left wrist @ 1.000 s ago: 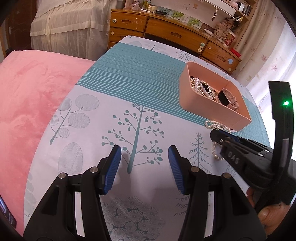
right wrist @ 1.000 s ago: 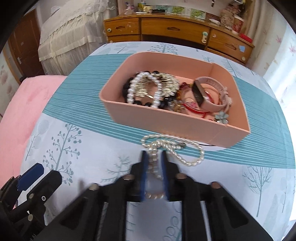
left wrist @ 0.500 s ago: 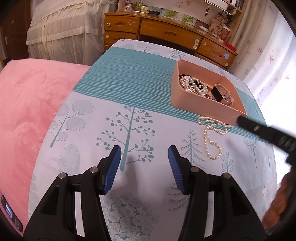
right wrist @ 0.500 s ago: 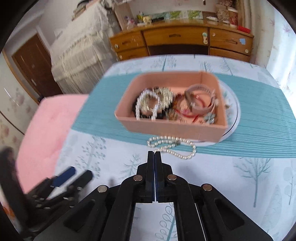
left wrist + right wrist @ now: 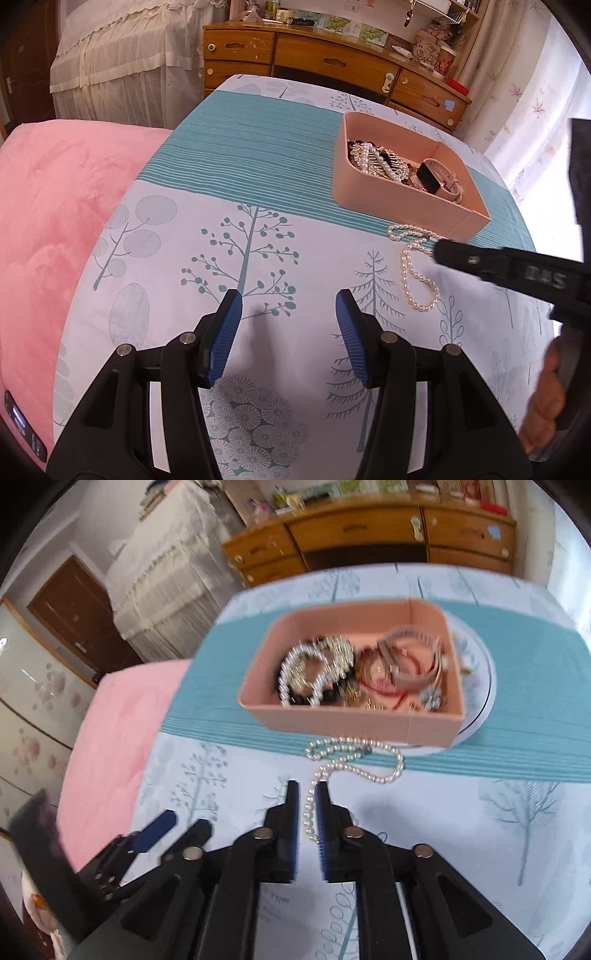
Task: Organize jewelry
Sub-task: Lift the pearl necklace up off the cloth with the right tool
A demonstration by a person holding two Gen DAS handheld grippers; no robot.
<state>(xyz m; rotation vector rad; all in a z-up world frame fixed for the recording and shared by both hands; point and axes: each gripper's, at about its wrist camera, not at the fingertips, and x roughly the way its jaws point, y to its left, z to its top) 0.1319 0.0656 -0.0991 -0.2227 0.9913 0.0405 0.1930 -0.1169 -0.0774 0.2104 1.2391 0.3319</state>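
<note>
While the left gripper [image 5: 288, 332] hangs with its jaws parted and nothing between them over the tree-print cloth [image 5: 236, 236], the right gripper [image 5: 308, 808] has just been opening its jaws a little. A pearl necklace [image 5: 354, 764] lies on the cloth just in front of the pink box [image 5: 332, 720] of jewelry, one end running between the right gripper's blue pads [image 5: 293, 827], which do not press on it.

Ahead of your jaws stands a wooden dresser [image 5: 332, 62]. A pink blanket [image 5: 55, 229] lies left of them, lace curtain [image 5: 122, 62] beyond.
</note>
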